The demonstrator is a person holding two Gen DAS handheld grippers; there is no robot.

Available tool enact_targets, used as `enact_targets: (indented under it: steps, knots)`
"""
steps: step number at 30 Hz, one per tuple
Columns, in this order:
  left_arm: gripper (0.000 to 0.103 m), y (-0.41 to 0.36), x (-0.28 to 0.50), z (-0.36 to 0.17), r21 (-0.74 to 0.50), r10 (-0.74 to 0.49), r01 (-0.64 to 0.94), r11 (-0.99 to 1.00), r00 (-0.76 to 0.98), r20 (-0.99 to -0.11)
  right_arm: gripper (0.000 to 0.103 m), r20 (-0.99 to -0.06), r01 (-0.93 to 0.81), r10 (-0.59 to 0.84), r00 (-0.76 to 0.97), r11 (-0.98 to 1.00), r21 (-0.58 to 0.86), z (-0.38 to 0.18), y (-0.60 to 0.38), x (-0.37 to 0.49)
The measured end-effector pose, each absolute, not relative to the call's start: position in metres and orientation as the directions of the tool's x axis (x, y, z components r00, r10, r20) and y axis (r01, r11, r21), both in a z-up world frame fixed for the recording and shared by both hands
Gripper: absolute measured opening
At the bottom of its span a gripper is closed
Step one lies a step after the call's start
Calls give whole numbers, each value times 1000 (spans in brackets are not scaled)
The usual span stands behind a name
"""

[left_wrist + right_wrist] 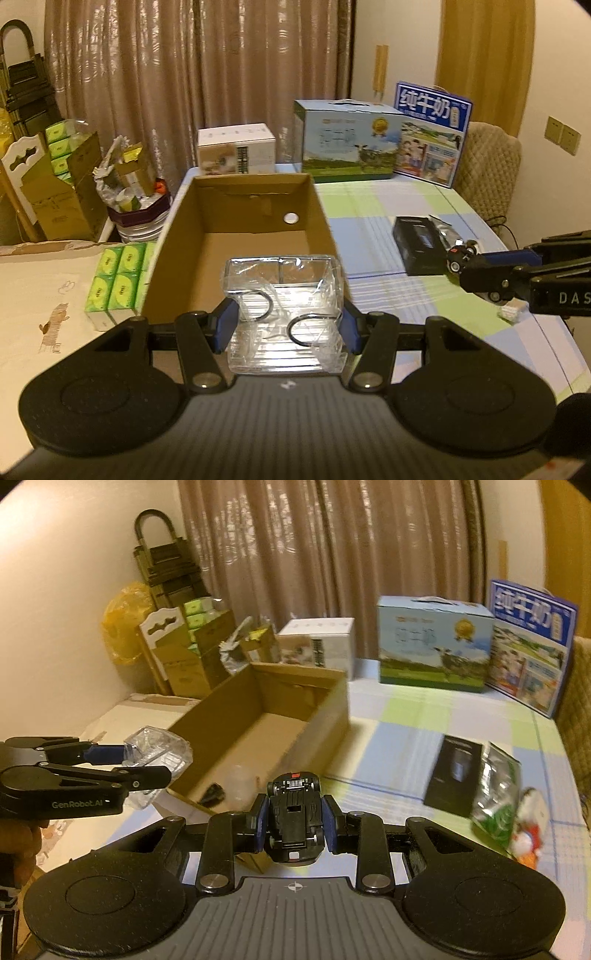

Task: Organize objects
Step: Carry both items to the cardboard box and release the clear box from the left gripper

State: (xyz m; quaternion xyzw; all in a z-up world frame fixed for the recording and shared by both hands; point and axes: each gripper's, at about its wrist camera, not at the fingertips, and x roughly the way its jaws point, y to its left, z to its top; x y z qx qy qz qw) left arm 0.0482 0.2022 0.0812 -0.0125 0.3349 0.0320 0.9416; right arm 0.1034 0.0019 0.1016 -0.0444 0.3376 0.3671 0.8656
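Between my left gripper's (286, 325) blue pads sits a clear, hard plastic box (282, 295), squarish, wrapped in crinkled glossy film, with two dark rings showing through its walls; the pads press on both of its sides, so I am clamped on it. It hangs just over the near rim of the open cardboard box (192, 229), a long brown corrugated trough with matte walls, a torn strip on its far wall and a round hole beside that. My right gripper (294, 821) is closed on a small black toy car (294, 814), underside up, its ribbed plastic chassis and little wheels showing, held above the table near the carton's near right corner. Inside the carton the right wrist view shows a small dark piece (213, 794) and a pale blurred thing I cannot identify near the front; most of the floor is bare cardboard. Tight against its left wall stands a pack of green tissue boxes (118, 275). To the right the checked tablecloth (388, 206) lies flat and open as far as a black rectangular box (417, 243) with a shiny foil packet (445, 230) beside it. At the table's far edge, close behind the carton, stand a white carton (236, 153), a milk case with a cow printed on it (351, 142) and a blue milk box (432, 134).
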Motion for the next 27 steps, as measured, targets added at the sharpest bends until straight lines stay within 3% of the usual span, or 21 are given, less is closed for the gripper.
enact_targets:
  steps: [27]
  knots:
    - [52, 280, 95, 59, 7, 88, -112, 994, 744, -662, 27, -642, -723, 636, 428, 668, 179, 82, 101, 145]
